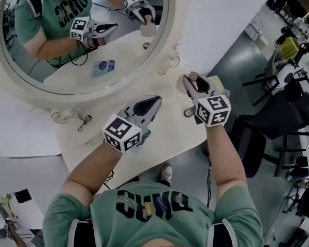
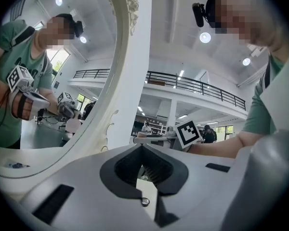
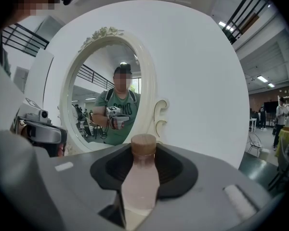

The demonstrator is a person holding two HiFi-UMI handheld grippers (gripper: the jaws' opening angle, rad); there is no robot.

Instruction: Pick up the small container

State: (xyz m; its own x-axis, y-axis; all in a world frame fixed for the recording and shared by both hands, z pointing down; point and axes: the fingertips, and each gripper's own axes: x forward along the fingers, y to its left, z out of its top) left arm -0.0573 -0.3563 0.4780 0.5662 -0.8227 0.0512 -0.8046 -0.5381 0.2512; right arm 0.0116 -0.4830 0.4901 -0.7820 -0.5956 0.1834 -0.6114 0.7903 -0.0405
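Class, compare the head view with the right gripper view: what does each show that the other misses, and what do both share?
Only the head view: the tabletop seen from above, with a small ring-shaped object and a black cable lying on it.
Only the right gripper view: a close look at the small container clamped between the jaws, with its brown cap on top.
Both: the right gripper holding that container, and the oval mirror reflecting the person.
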